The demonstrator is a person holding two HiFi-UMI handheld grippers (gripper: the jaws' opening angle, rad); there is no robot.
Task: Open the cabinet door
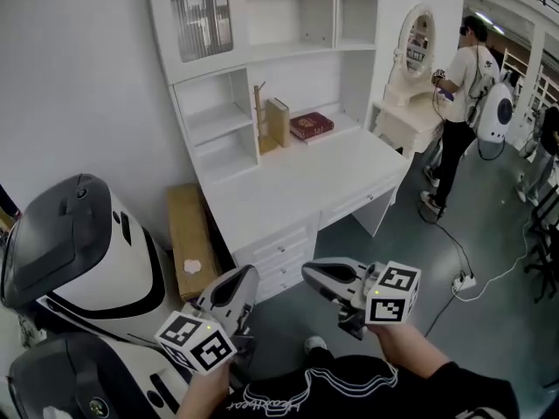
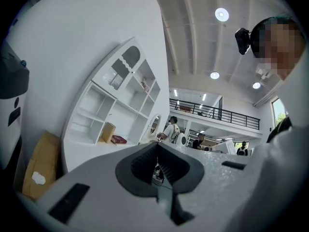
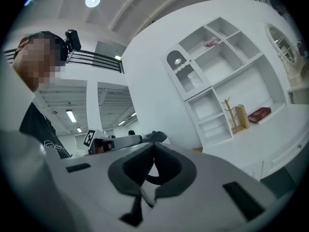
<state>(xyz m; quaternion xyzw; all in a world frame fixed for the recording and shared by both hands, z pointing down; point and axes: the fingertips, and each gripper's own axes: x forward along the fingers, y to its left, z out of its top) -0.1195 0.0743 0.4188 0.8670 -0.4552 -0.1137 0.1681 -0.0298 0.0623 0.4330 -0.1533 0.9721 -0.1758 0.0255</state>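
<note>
The white desk hutch has a glass-paned cabinet door (image 1: 203, 20) at its upper left, standing closed; it also shows in the left gripper view (image 2: 118, 77) and the right gripper view (image 3: 187, 76). Both grippers hang low in front of the desk, far short of the door. My left gripper (image 1: 247, 274) (image 2: 157, 144) is shut with nothing in it. My right gripper (image 1: 307, 271) (image 3: 153, 144) points left toward the other one, its jaws together and empty. Each carries a marker cube near the person's hand.
The white desk top (image 1: 297, 186) has drawers (image 1: 279, 256) below; a wooden stand (image 1: 259, 112), an upright book (image 1: 278, 120) and a red book (image 1: 311, 125) sit on it. A cardboard box (image 1: 190, 238) and a white-black machine (image 1: 79, 251) stand left. A person (image 1: 463, 85) stands by the vanity mirror (image 1: 417, 42).
</note>
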